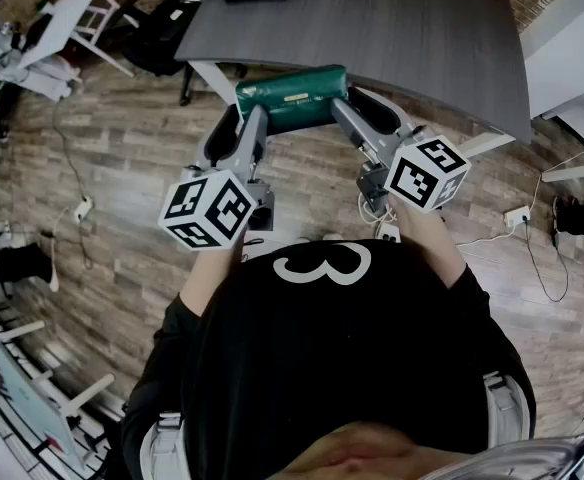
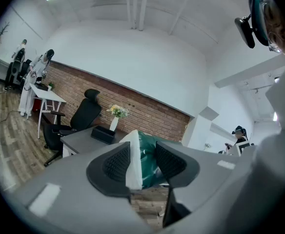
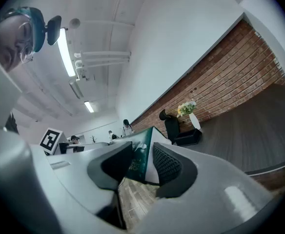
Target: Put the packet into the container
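**Green packet held between two hand-held grippers, seen from above.** The green packet (image 1: 292, 98) hangs in the air, lengthwise from left to right, over the wood-plank floor (image 1: 122, 148) and just in front of the near edge of the dark grey table (image 1: 372, 28).

The left gripper (image 1: 240, 116) clamps the packet's left end. In the left gripper view the white sealed edge and green body of the packet (image 2: 143, 160) stand between the two ribbed pads (image 2: 117, 164), jaws set wide and bearing on the packet.

The right gripper (image 1: 364, 103) clamps the right end. In the right gripper view the packet (image 3: 138, 161) stands edge-on between the pads (image 3: 167, 165), jaws set somewhat narrower and pressing on both faces.

Each gripper carries its marker cube (image 1: 207, 210) near the person's hands.

On the table behind the packet stand a white vase of flowers (image 2: 115, 117) and a black box (image 2: 102, 134). A black office chair (image 2: 81, 116) stands beside the table, before a brick wall (image 2: 147, 111).
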